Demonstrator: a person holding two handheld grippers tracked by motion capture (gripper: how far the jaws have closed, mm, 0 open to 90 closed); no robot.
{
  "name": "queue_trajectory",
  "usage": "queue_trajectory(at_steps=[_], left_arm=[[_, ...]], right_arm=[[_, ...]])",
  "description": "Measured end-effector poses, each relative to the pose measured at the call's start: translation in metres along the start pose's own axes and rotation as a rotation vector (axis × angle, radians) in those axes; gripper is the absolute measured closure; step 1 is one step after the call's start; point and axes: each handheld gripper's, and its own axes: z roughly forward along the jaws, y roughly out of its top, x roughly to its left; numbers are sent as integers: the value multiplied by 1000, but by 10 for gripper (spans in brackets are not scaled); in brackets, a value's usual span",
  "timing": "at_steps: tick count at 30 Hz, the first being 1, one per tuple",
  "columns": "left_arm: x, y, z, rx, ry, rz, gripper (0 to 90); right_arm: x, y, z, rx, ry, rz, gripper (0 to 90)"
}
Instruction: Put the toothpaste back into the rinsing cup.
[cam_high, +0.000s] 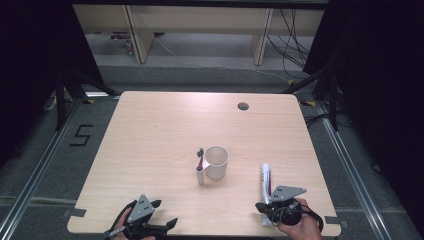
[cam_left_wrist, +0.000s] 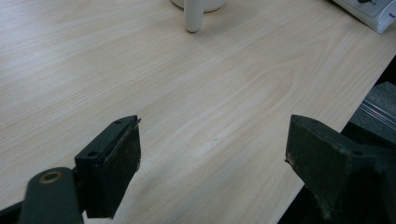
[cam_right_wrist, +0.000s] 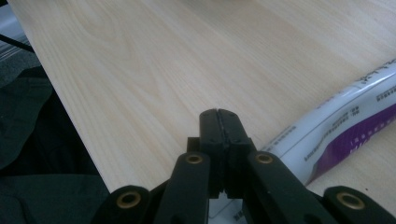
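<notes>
The desk (cam_high: 165, 130) carries a white cup (cam_high: 216, 162) near its middle, with a toothbrush (cam_high: 200, 167) leaning against the cup's left side. A white-and-purple tube (cam_high: 265, 186) lies toward the near right edge. The right claw (cam_high: 265, 209) is pressed fully together on the tube's near end. The left claw (cam_high: 162, 215) gapes wide over bare wood at the near left edge.

mug (cam_left_wrist: 198, 4): cut off by the top edge in the left gripper view, just its base and handle showing
tube (cam_right_wrist: 343, 121): runs off the right edge in the right gripper view; print too blurred to read
tube's near end: hidden behind the right gripper (cam_high: 266, 209) in the high view
toothbrush (cam_high: 200, 157): too small to tell bristles
</notes>
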Motion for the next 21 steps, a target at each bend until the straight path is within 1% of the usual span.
queue_trajectory(at_steps=[1,2,3,4,5,6,7,8,9,10,11,12,13,14,16,17,18,19,20,21], left_arm=[[0,0,0,1,0,0,177],[0,0,0,0,0,0,177],[0,0,0,-2,0,-1,177],[0,0,0,-2,0,-1,177],[0,0,0,-1,-1,0,177],[0,0,0,-2,-2,-3,177],[0,0,0,1,-1,-2,177],[0,0,0,4,0,1,177],[1,0,0,7,3,2,177],[0,0,0,8,2,1,177],[0,-1,0,7,-1,3,177],[0,-1,1,4,-2,5,177],[0,0,0,3,-2,4,177],[0,0,1,3,-2,3,180],[0,-1,1,9,-1,4,180],[0,-1,1,9,-1,3,180],[0,-1,1,11,-1,5,180],[0,-1,1,10,-1,4,180],[0,-1,1,11,-1,4,180],[0,-1,1,11,-1,4,180]], right_arm=[[-1,-1,0,5,7,-15,895],[-1,-2,-2,27,1,-1,895],[-1,-3,0,11,-1,-8,896],[-1,-4,-2,33,-10,-16,896],[0,-5,-2,43,3,0,897],[0,-6,-2,40,6,-2,896],[1,-7,-2,38,1,-14,897],[0,-8,-3,55,7,-15,897],[-1,-10,-1,44,11,-39,897],[0,-11,-5,75,-6,-5,897],[-2,-12,-5,65,3,-30,898],[-4,-14,-7,61,-4,-28,899],[-5,-16,-8,59,-8,-12,900],[-8,-17,-12,69,-7,-3,900],[-10,-21,-16,71,-17,39,900],[-16,-23,-18,59,-26,5,900],[-17,-26,-19,56,-35,19,900],[-21,-28,-21,60,-44,10,900],[-23,-30,-24,76,-57,24,900],[-26,-32,-25,69,-67,28,900]])
